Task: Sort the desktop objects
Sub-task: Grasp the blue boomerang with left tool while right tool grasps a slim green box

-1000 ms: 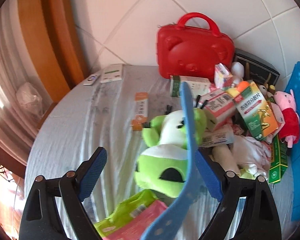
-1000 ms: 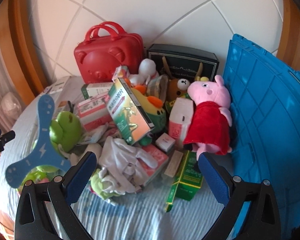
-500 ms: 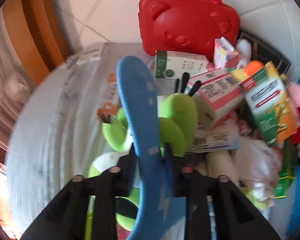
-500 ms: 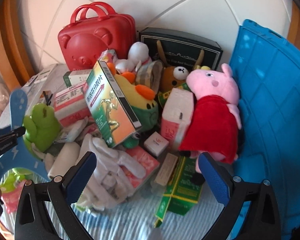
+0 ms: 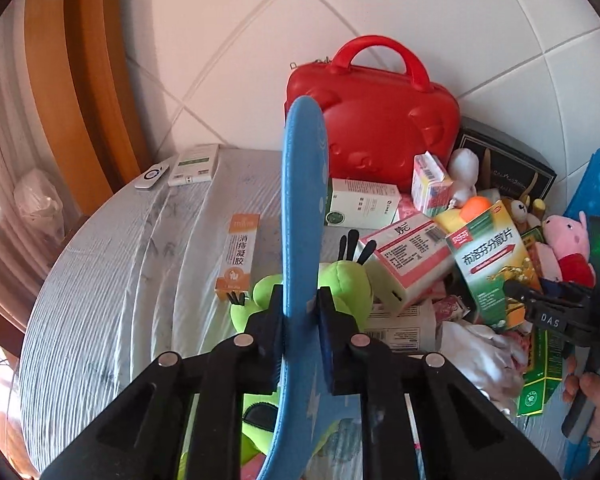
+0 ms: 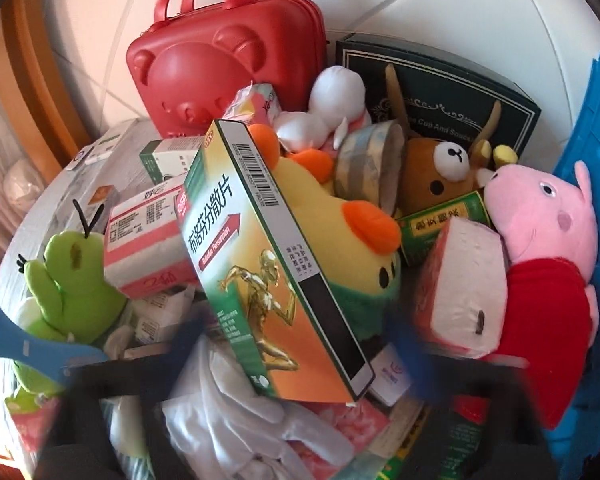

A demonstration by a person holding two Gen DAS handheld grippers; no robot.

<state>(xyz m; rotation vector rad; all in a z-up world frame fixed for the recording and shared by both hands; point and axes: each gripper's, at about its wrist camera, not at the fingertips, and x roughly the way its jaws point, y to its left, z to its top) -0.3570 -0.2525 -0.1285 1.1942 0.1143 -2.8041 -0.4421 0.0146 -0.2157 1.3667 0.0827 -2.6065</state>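
My left gripper (image 5: pixel 300 304) is shut on a flat blue boomerang toy (image 5: pixel 302 200) and holds it upright above a green plush frog (image 5: pixel 342 284). The boomerang also shows at the left edge of the right wrist view (image 6: pixel 4 344). My right gripper (image 6: pixel 300 344) is blurred and sits low over the pile, its jaws on either side of a green and orange medicine box (image 6: pixel 260 272). The blur hides whether they touch it. The pile holds a yellow duck plush (image 6: pixel 340 232), a pink pig plush (image 6: pixel 540 248) and a pink and white box (image 6: pixel 144 248).
A red bear-face case (image 5: pixel 372 120) and a dark gift box (image 6: pixel 452 92) stand against the tiled wall. A blue crate (image 6: pixel 592 184) stands at the right. An orange tube box (image 5: pixel 238 252), a remote (image 5: pixel 152 174) and a white box (image 5: pixel 192 164) lie on the grey cloth.
My left gripper closed on the blue boomerang and lifted it upright. My right gripper moved forward and down into the pile toward the green and orange box.
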